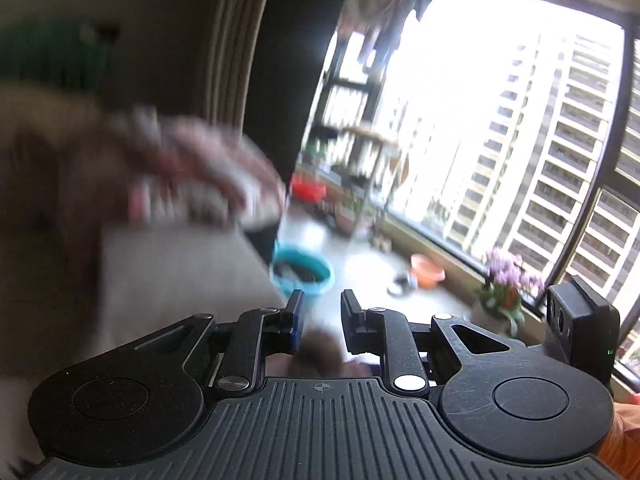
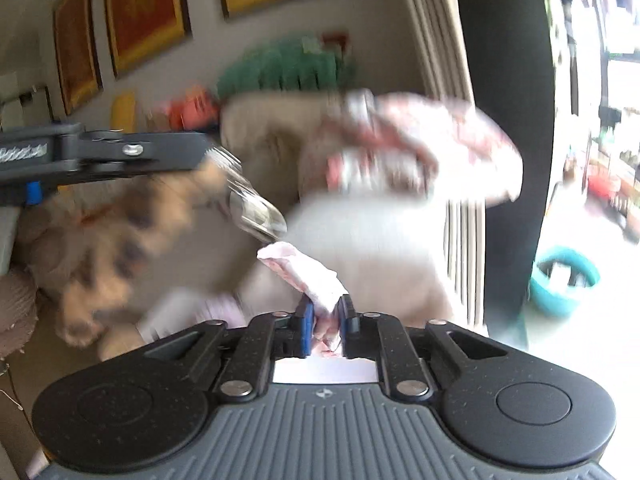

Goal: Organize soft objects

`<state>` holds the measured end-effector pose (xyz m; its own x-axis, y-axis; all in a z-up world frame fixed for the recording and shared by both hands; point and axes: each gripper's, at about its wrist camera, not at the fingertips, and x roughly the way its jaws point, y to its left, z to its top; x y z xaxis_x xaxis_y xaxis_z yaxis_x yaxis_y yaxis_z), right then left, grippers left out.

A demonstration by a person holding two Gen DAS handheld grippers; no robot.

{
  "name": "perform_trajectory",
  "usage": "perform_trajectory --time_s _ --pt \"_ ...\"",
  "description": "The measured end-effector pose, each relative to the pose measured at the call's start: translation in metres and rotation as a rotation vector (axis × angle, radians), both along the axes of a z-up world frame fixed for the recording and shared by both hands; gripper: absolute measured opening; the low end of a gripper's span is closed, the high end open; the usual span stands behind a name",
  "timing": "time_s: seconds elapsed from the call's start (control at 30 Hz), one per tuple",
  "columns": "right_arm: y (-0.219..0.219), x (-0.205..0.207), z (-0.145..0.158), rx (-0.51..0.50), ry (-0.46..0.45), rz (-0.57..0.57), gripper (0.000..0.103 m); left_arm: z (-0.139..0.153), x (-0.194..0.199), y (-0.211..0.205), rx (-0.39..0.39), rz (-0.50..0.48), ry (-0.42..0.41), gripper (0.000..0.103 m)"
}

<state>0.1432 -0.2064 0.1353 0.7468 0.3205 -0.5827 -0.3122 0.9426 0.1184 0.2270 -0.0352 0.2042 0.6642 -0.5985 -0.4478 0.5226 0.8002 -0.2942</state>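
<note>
A tan plush toy with dark spots, blurred, hangs just under the tip of my left gripper, which reaches in from the left; a clear plastic tag trails from the toy. In the left wrist view my left gripper stands open with a clear gap, and only a brown furry patch shows low between the fingers. My right gripper is shut on a pink cloth that sticks up and to the left from its pads. A pink floral cushion lies on the beige sofa.
A turquoise basin stands on the balcony floor past the sofa's end, with an orange pot and purple flowers by the big window. Framed pictures hang on the wall. A green item sits behind the sofa back.
</note>
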Motion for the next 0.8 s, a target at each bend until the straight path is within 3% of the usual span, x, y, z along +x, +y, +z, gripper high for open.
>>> perform_trajectory --time_s 0.1,0.17,0.23,0.33,0.4,0.47,0.63,0.73,0.8 --pt "-0.003 0.003 -0.046 -0.079 0.069 -0.034 0.04 -0.059 0.033 -0.002 0.048 0.038 0.19 0.022" --pt "-0.01 -0.006 -0.055 -0.086 0.061 -0.025 0.04 -0.077 0.047 0.012 0.02 0.073 0.242 0.022" --pt "-0.016 -0.019 -0.056 -0.079 0.032 -0.029 0.046 -0.08 0.046 0.03 -0.013 0.093 0.226 0.022" --pt "-0.014 -0.038 -0.058 -0.086 -0.036 -0.028 0.058 -0.069 0.021 0.064 -0.03 0.116 0.102 0.022" --pt "-0.004 -0.057 -0.055 -0.115 -0.065 -0.007 0.059 -0.062 -0.008 0.087 -0.007 0.124 0.018 0.022" --pt "0.014 -0.073 -0.054 -0.149 -0.091 0.025 0.061 -0.062 -0.046 0.11 0.034 0.165 -0.015 0.022" --pt "0.06 -0.105 -0.064 -0.158 -0.157 0.097 0.067 -0.089 -0.116 0.171 0.122 0.323 0.011 0.022" --pt "0.09 -0.115 -0.073 -0.135 -0.119 0.193 0.067 -0.116 -0.15 0.205 0.08 0.399 0.077 0.022" --pt "0.111 -0.119 -0.08 -0.123 -0.083 0.249 0.068 -0.134 -0.166 0.218 0.051 0.396 0.135 0.022"
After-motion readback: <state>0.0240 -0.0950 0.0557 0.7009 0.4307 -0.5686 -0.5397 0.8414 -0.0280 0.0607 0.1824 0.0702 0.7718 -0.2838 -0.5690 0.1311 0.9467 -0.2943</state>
